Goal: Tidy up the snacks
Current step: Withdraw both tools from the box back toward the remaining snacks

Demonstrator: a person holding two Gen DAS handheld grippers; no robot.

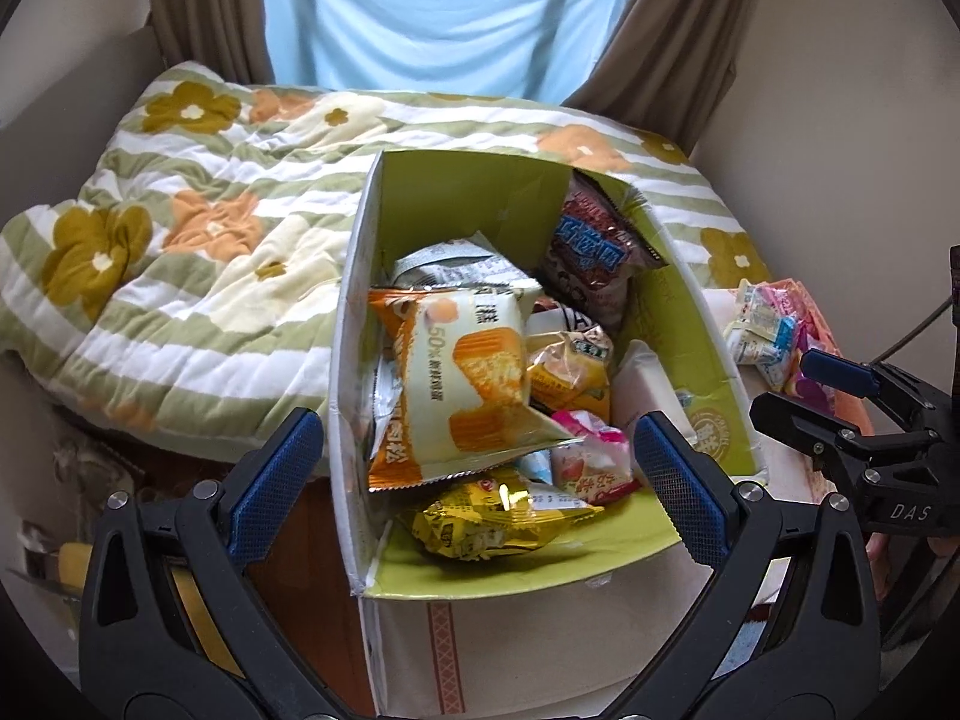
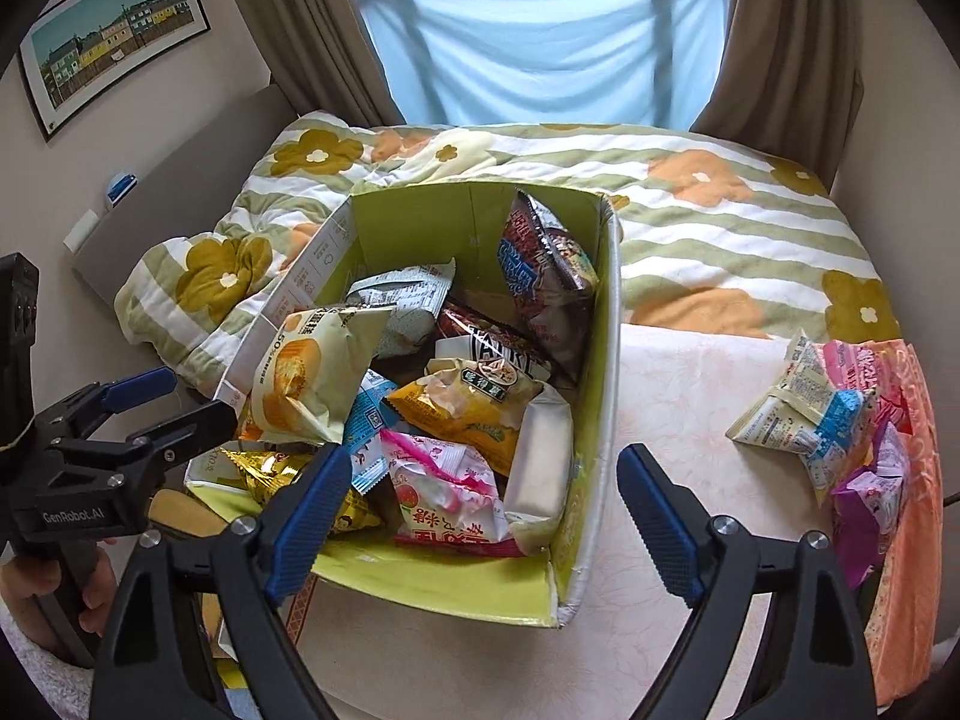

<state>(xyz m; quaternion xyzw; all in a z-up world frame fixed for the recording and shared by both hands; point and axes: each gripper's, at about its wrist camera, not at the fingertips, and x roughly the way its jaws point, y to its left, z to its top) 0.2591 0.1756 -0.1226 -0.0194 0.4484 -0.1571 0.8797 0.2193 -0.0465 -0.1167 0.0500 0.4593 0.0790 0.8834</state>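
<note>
Two grippers are recorded above an open cardboard box with a lime-green inside (image 1: 480,192), which stands on a pale, faintly patterned tabletop (image 2: 690,420) just before a bed covered by a green-striped floral quilt (image 1: 180,210). The box is filled with loose snack packets, among them a white-and-orange cake packet (image 1: 462,372), a yellow packet (image 1: 492,519), a pink-and-white packet (image 2: 447,495) and a dark red-and-blue foil packet (image 2: 540,264) propped against the far right wall.

Left gripper (image 1: 474,480): fingers are spread wide, nothing is pinched between them, and no contact with the box can be made out. Right gripper (image 2: 480,516): fingers are likewise held wide apart, with nothing gripped; the box's right wall is seen between them.

A small heap of unsorted packets (image 2: 840,426), in blue-white, pink and purple, is shown most fully by the right wrist view, lying on the tabletop well right of the box; only its edge is caught by the left. A framed picture of coloured houses (image 2: 114,36) is seen in the right view alone.
</note>
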